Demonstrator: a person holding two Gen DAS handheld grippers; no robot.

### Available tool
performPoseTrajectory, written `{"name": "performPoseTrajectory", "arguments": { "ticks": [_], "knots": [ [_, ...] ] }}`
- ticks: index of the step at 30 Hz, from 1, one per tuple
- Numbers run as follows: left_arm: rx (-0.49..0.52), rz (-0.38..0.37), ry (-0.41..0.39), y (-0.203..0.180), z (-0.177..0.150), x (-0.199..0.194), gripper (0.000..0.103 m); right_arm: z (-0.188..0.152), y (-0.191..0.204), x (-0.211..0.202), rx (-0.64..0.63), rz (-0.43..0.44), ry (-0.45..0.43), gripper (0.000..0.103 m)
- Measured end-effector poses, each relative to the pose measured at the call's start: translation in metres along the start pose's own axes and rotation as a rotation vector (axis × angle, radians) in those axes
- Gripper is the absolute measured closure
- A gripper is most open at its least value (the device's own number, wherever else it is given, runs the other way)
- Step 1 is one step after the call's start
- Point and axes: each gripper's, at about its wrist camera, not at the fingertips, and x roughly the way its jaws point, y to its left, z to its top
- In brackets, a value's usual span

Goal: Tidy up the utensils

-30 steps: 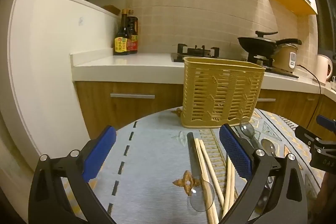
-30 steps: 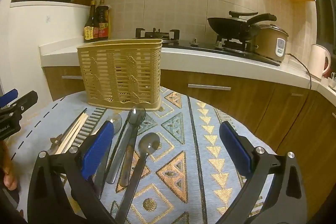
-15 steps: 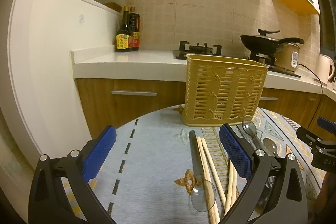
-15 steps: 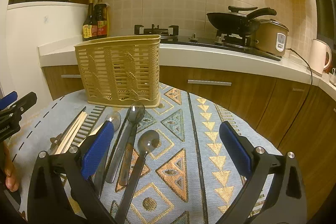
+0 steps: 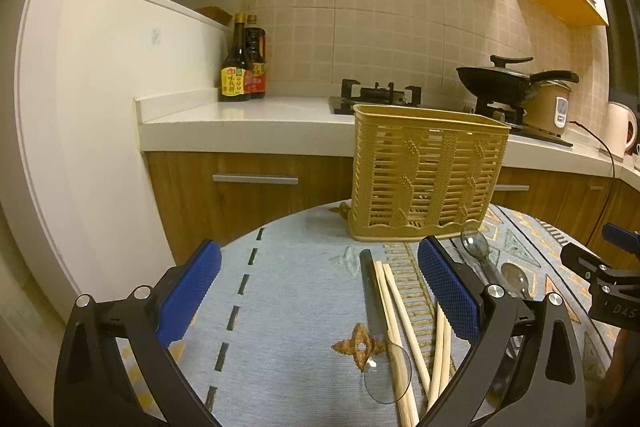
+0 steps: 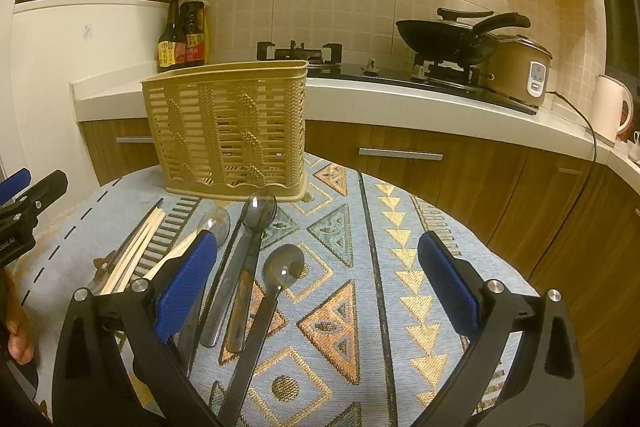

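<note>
Both grippers empty: left gripper [image 5: 318,297] spread wide above the cloth, right gripper [image 6: 318,287] likewise spread, hovering over the utensil cluster. Nothing picked yet. Utensils lie flat on the patterned tablecloth [image 6: 400,267], just in front of the yellow slatted basket [image 6: 228,127], which looks empty through the slats. Wooden chopsticks [image 5: 394,311] lie in a loose bundle beside a clear plastic spoon [image 5: 386,379]; to their right, a smoky translucent spoon [image 6: 256,223] and a dark spoon [image 6: 280,271], handles toward me, partly overlapping. My read: all light and rigid. The chopsticks are thin and likely to roll or scissor apart, so I'd pinch across the pair mid-length. The plastic spoons look smooth, probably slippery; best taken on the flat handle, not the bowl. Low profile on cloth means coming down close.
</note>
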Motion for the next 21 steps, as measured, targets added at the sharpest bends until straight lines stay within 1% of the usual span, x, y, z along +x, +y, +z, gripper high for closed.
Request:
{"name": "performPoseTrajectory", "arguments": {
  "ticks": [21],
  "knots": [
    [0.000,0.000,0.000,-0.0011,-0.0011,-0.0003,0.007,-0.0003,0.0017,-0.0004,-0.012,-0.008,0.002,0.007]
  ]
}}
